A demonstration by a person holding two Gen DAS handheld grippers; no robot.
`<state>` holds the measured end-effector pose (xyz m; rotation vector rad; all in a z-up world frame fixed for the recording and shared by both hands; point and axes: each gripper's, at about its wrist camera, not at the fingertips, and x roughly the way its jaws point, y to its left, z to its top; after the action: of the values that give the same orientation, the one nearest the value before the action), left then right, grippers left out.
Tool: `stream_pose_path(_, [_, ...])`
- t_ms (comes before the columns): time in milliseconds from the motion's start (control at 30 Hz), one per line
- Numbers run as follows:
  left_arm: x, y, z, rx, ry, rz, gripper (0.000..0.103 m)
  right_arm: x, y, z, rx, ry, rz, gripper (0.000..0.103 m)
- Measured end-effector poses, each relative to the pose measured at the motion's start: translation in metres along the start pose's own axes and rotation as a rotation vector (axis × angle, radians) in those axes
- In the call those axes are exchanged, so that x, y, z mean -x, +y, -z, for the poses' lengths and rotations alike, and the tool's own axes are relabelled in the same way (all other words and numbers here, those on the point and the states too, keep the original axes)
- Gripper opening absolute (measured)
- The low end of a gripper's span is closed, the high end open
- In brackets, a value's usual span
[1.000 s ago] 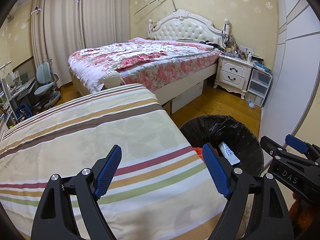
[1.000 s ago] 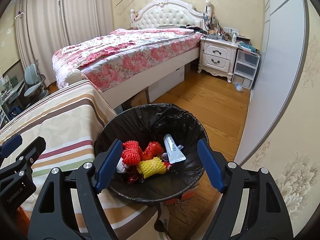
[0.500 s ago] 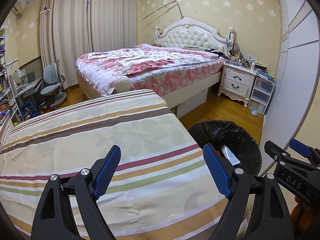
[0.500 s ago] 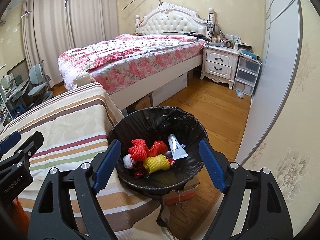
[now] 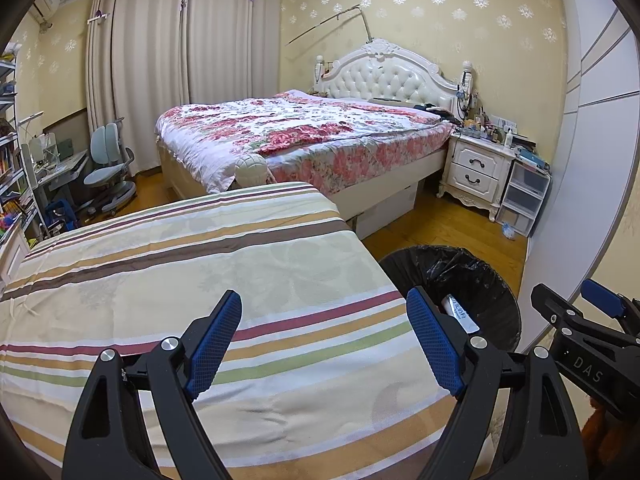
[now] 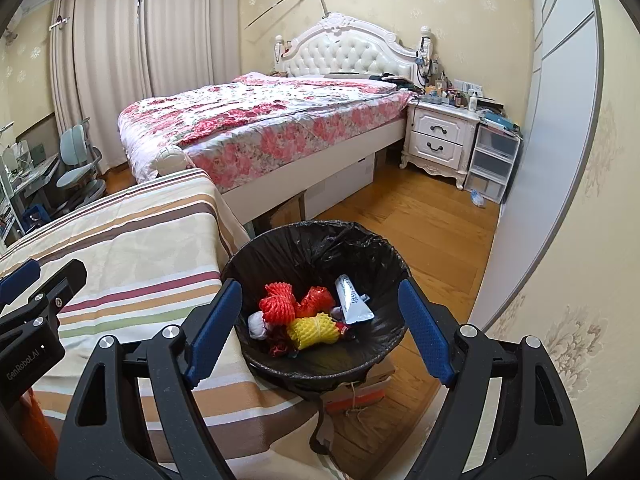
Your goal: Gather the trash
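A black-lined trash bin [image 6: 320, 236] stands on the floor beside the striped-covered surface [image 6: 132, 248]. Inside lie red foam nets [image 6: 278, 306], a yellow foam net [image 6: 312, 330], a white tube [image 6: 352, 300] and a small white wad. My right gripper [image 6: 320, 334] is open and empty above the bin. My left gripper [image 5: 324, 340] is open and empty above the striped cover [image 5: 200, 264]. The bin [image 5: 480, 268] and the tube [image 5: 460, 312] show at right in the left wrist view, where the right gripper's body [image 5: 592, 340] is also seen.
A bed with a floral quilt [image 5: 300, 128] stands behind, with boxes under it. A white nightstand [image 5: 476, 172] and plastic drawers [image 5: 524, 196] are at the far right. A wardrobe wall [image 6: 532, 160] is close on the right. A desk chair [image 5: 108, 168] is at far left.
Both grippers have risen and drawn back, so the bin and the striped cover look smaller and lower in the views. Both stay open and empty.
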<state>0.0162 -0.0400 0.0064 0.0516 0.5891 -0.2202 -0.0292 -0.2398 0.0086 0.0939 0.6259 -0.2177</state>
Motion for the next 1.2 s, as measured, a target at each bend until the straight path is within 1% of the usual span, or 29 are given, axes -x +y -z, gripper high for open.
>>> stream_pose_path(1200, [0.0032,0.0029,-0.0020,0.005,-0.007,-0.004,0.082,-0.0002,0.0001,0.0014,-0.002,-0.002,0.000,0.079])
